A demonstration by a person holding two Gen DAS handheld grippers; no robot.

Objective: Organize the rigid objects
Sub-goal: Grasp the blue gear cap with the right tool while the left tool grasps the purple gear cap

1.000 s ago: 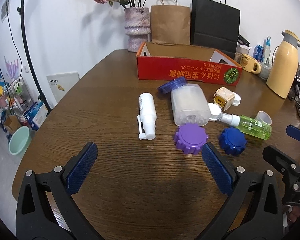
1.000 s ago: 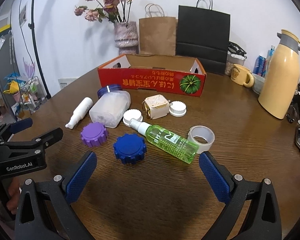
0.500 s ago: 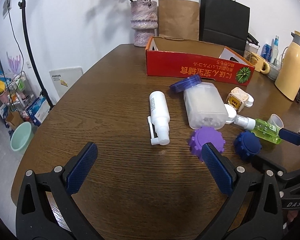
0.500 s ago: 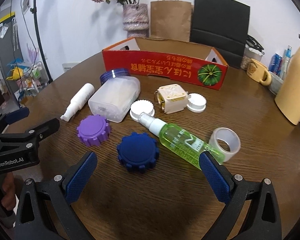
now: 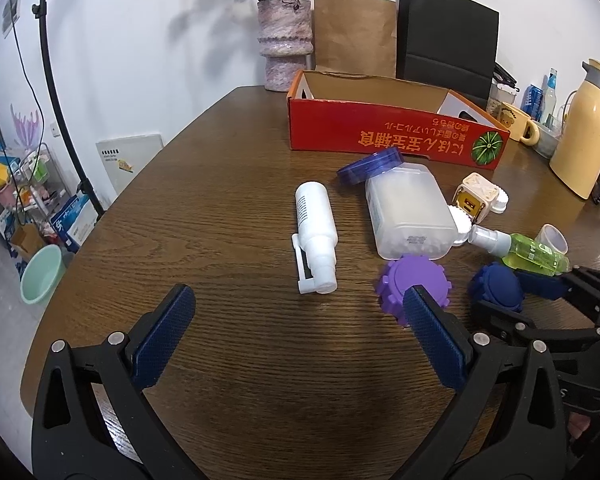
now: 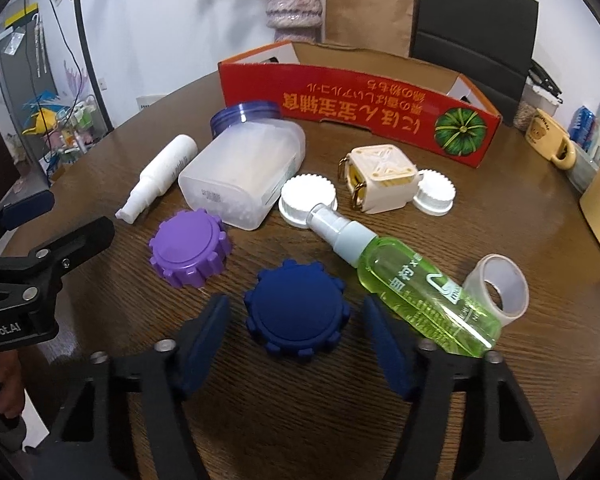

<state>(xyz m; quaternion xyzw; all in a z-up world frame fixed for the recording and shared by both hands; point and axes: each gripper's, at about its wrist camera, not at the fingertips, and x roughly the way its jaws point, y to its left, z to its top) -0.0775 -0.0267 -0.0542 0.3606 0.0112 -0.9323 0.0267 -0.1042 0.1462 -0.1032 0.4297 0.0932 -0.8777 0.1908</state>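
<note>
dark blue gear-edged cap (image 6: 297, 313) lies flat on the counter (image 6: 520, 364), lower centre of the right wrist view, between the right gripper (image 6: 296, 344) fingers. these fingers have just been closing in on it; a narrow gap shows on each side, pads not pressing yet. purple gear-edged cap (image 6: 189, 247) sits just up and left of it, apart. green spray bottle (image 6: 404, 276) lies on its side to the right, nozzle toward upper left, its base just beside the right finger. tape roll (image 6: 500, 290) touches the bottle's far end at right.

containers: frosted plastic jar (image 6: 247, 172) on its side at centre-left, filled with pale contents that cannot be made out, purple-blue lid (image 6: 245, 113) on its far end. white spray bottle (image 6: 159, 178) lies left of the jar. two white ridged caps (image 6: 308, 198) flank a cream square box (image 6: 382, 178) at centre. red cardboard box (image 6: 352, 98) across the upper frame, open top; the part of its inside that shows holds nothing.

left gripper (image 5: 300, 332) in the left wrist view: fingers spread wide, over bare counter at lower centre, holding nothing; its right finger overlaps the purple cap.
</note>
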